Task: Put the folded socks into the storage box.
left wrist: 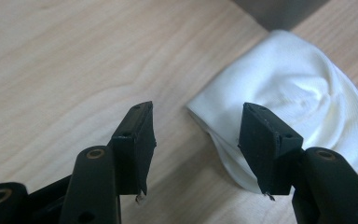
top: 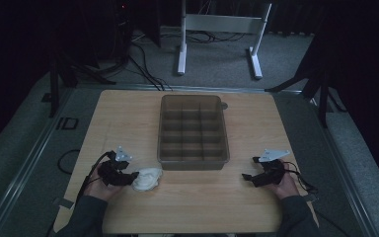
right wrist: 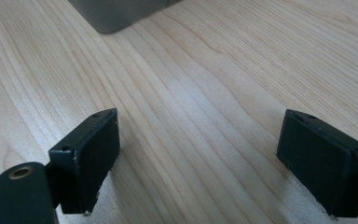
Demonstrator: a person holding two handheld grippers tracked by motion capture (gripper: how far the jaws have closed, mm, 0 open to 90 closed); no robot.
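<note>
Left tool [left wrist: 196,140] open, straddling white sock's [left wrist: 298,98] edge.

Crumpled white cloth [left wrist: 303,98] flat on table, near tray

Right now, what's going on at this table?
A person sits at a wooden table, holding a gripper in each hand. The left gripper is open, one jaw reaching over a bundled white cloth lying beside a grey divided bin. The right gripper hovers open over bare wood, holding nothing.
</note>
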